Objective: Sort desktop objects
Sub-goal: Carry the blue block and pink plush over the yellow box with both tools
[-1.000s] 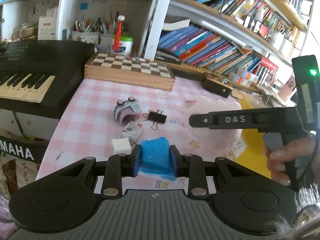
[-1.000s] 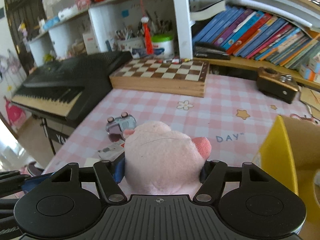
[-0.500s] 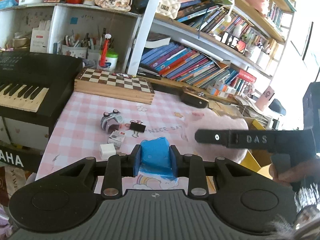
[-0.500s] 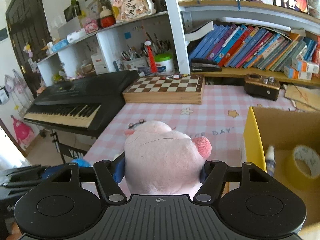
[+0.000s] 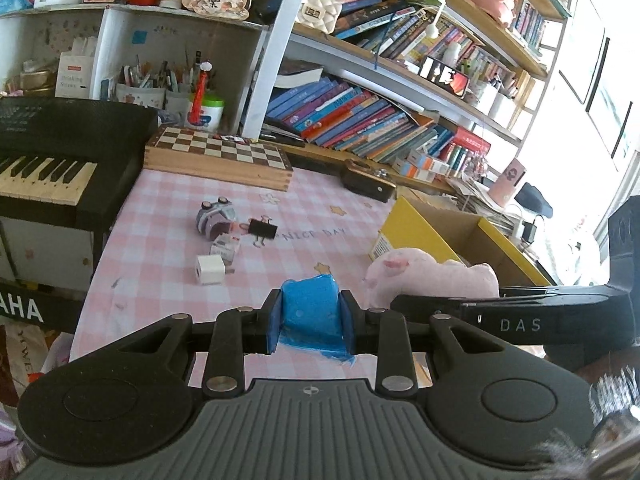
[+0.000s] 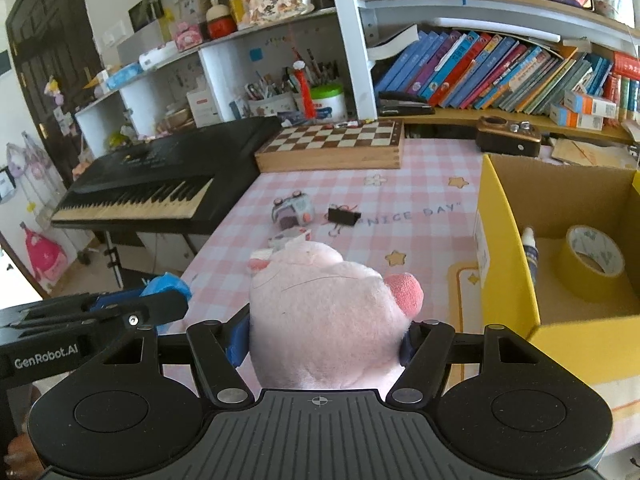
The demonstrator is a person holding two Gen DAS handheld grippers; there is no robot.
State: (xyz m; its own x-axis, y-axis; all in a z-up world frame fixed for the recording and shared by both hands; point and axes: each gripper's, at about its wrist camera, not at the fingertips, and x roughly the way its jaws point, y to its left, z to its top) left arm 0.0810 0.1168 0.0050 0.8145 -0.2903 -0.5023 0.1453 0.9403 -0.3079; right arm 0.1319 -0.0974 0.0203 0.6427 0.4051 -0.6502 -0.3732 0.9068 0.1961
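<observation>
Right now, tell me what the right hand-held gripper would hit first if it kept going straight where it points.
Probably the pink checked tablecloth, near the black binder clip; the right hand-held gripper, shut on the pink plush toy, points there, left of the yellow box. Depth is unclear.

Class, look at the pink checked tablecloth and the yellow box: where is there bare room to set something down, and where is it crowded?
Free: the cloth between the chessboard and the toy car, and the strip between the binder clip and the yellow box. Inside the box, bare floor lies in front of the tape roll. Crowded: the car, clip and white charger cluster.
</observation>
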